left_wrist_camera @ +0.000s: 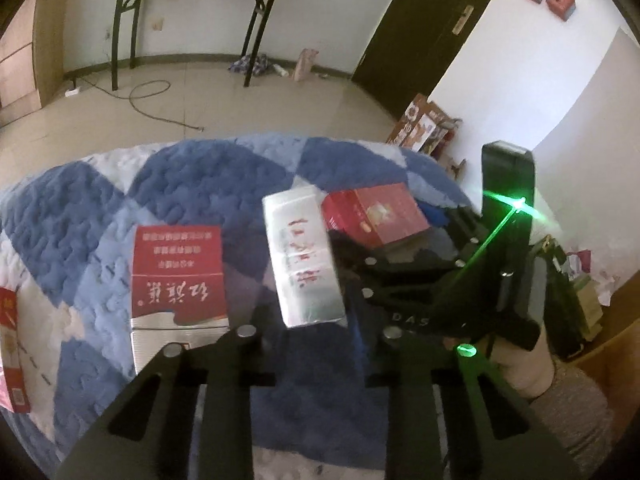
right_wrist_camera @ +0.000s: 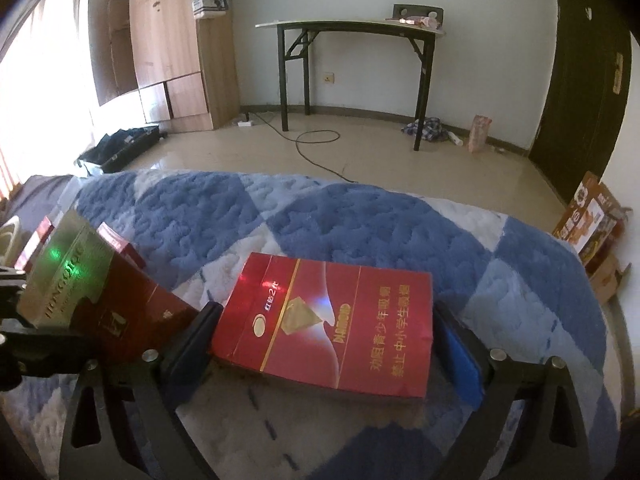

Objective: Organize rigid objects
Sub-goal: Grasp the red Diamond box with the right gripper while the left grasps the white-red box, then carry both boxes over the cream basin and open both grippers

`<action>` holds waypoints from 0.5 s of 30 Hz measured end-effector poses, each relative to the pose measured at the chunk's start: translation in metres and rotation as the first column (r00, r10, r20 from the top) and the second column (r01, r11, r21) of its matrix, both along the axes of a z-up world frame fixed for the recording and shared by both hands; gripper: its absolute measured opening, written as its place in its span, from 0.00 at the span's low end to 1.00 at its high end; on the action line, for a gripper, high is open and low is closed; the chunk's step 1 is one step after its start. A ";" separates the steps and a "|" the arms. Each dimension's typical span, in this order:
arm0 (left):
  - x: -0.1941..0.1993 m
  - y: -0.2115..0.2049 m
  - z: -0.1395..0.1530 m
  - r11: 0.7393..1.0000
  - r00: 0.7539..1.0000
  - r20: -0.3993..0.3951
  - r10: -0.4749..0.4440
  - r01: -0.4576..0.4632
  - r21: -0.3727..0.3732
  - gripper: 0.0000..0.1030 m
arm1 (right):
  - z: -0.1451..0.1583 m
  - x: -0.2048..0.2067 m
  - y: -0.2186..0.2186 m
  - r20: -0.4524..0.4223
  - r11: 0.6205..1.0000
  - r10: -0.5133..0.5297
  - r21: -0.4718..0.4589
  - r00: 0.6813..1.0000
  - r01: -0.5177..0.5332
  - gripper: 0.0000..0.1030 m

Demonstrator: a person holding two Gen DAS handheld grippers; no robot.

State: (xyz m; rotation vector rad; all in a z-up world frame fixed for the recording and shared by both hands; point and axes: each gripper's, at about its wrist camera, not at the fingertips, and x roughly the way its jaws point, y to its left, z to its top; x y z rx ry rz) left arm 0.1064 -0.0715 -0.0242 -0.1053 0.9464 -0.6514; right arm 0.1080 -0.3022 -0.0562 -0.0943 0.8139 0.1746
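Several cigarette packs lie on a blue and white quilt (left_wrist_camera: 192, 184). In the left wrist view my left gripper (left_wrist_camera: 316, 334) holds a silver-white pack (left_wrist_camera: 304, 256) on edge between its fingers, above the quilt. A red and silver pack (left_wrist_camera: 178, 284) lies flat to its left. My right gripper (right_wrist_camera: 324, 344) straddles a flat red pack (right_wrist_camera: 332, 328), a finger close on each side; contact is unclear. The red pack also shows in the left wrist view (left_wrist_camera: 376, 214). The left gripper's pack appears in the right wrist view as a dark red and gold pack (right_wrist_camera: 88, 292).
Another red pack (left_wrist_camera: 10, 344) lies at the quilt's left edge. More red packs (right_wrist_camera: 116, 244) lie behind the left gripper. A folding table (right_wrist_camera: 352, 28) stands at the far wall. Cardboard boxes (right_wrist_camera: 592, 224) stand beside the quilt's right end. A cable (right_wrist_camera: 316, 148) lies on the floor.
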 end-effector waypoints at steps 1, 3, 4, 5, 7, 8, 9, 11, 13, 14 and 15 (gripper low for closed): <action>-0.003 0.002 0.003 1.000 1.000 0.014 -0.001 0.001 -0.003 0.23 | 0.001 -0.001 -0.001 0.005 1.000 0.002 0.006 1.000 -0.002 0.95; -0.018 0.015 0.016 1.000 0.997 0.073 0.007 -0.006 -0.016 0.23 | 0.002 -0.003 -0.005 0.017 0.999 0.006 0.034 1.000 -0.007 0.94; -0.023 0.023 0.022 1.000 0.995 0.095 0.010 -0.008 -0.023 0.23 | 0.003 -0.004 -0.007 0.023 0.999 0.008 0.044 1.000 -0.009 0.94; -0.033 0.034 0.030 1.000 0.993 0.114 0.016 -0.013 -0.029 0.23 | 0.006 -0.007 -0.009 0.039 0.998 0.006 0.056 0.999 -0.008 0.94; -0.057 0.067 0.050 0.999 0.988 0.148 0.037 -0.030 -0.046 0.23 | 0.013 -0.013 -0.008 0.072 0.998 0.019 0.059 0.997 -0.023 0.94; -0.072 0.086 0.060 0.998 0.984 0.172 0.054 -0.049 -0.035 0.23 | 0.019 -0.018 -0.005 0.101 0.999 0.029 0.036 0.995 -0.032 0.94; -0.090 0.108 0.070 0.997 0.976 0.201 0.080 -0.080 -0.006 0.23 | 0.031 -0.028 0.006 0.153 0.998 0.060 -0.009 0.986 -0.060 0.94; -0.131 0.163 0.090 0.982 0.955 0.250 0.159 -0.179 0.060 0.23 | 0.054 -0.045 0.027 0.202 0.990 0.140 -0.005 0.969 -0.142 0.93; -0.164 0.216 0.103 0.948 0.925 0.284 0.252 -0.294 0.118 0.23 | 0.074 -0.060 0.055 0.221 0.971 0.223 0.033 0.949 -0.236 0.93; -0.178 0.239 0.106 0.926 0.907 0.300 0.297 -0.350 0.141 0.23 | 0.083 -0.068 0.077 0.228 0.953 0.280 0.047 0.933 -0.298 0.93; -0.192 0.262 0.107 0.897 0.881 0.321 0.347 -0.412 0.163 0.23 | 0.092 -0.078 0.112 0.230 0.922 0.363 0.053 0.903 -0.384 0.93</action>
